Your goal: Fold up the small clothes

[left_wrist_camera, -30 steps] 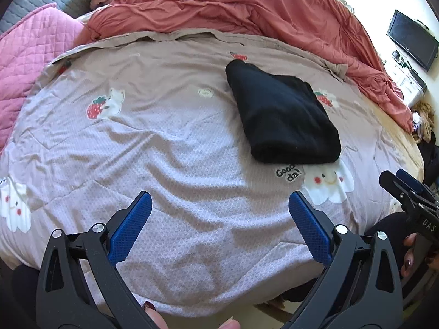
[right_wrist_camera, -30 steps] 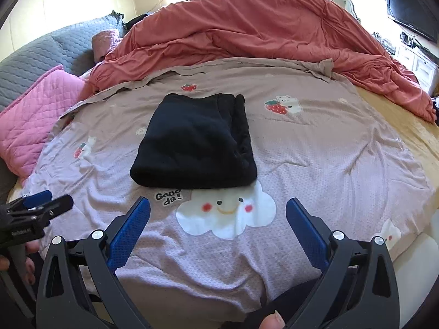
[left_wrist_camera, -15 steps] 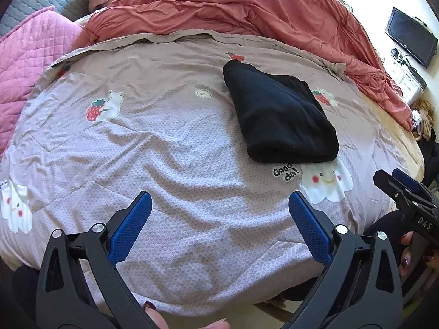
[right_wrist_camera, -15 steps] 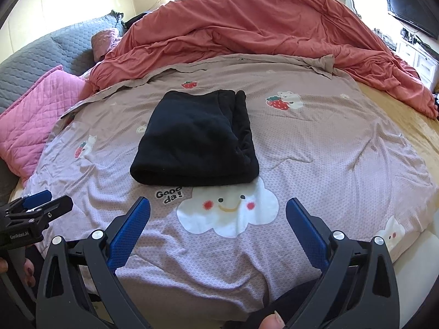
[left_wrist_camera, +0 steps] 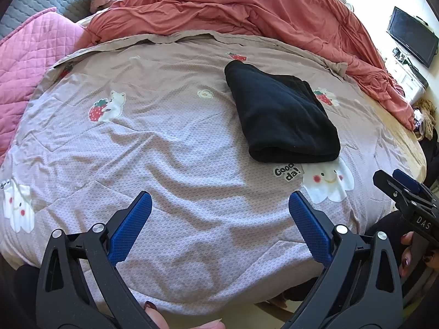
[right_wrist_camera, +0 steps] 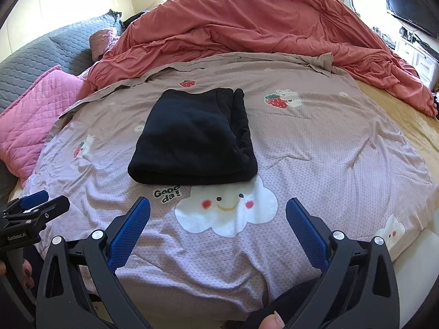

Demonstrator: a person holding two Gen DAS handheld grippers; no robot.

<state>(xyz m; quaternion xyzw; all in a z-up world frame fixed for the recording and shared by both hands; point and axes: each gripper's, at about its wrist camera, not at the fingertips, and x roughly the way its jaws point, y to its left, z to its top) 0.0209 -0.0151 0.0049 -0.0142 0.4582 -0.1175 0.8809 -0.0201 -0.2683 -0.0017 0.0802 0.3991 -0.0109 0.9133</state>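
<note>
1. Looking from your right wrist camera, the black garment (right_wrist_camera: 192, 139) lies folded into a thick rectangle on the lilac printed quilt (right_wrist_camera: 329, 164) that covers the bed, its near edge just beyond the smiling cloud print (right_wrist_camera: 227, 208)
2. Your left gripper (left_wrist_camera: 219, 219) has its blue fingers (left_wrist_camera: 130, 227) spread wide with nothing between them, and it hovers near the bed's front edge, well short of the garment
3. Your right gripper (right_wrist_camera: 218, 222) is likewise spread wide and holding nothing, facing the garment's near fold almost head-on
4. Expect the garment to handle as soft, light and fleecy: it looks plush, so it should sag and slump if lifted from one point, and its layers may slide apart
5. If another fold is wanted, take hold at the two near corners of the rolled front fold, one gripper to each, pinching through all layers; the right-hand side shows stacked loose edges that could spill
6. Open room is generous: bare quilt lies to the left and right of the garment and in front of it
7. Farther back the bunched red duvet (right_wrist_camera: 274, 27) rises behind the garment, and the pink quilted pillow (right_wrist_camera: 30, 120) sits at the far left, so keep any sweep toward the near half of the bed
</note>
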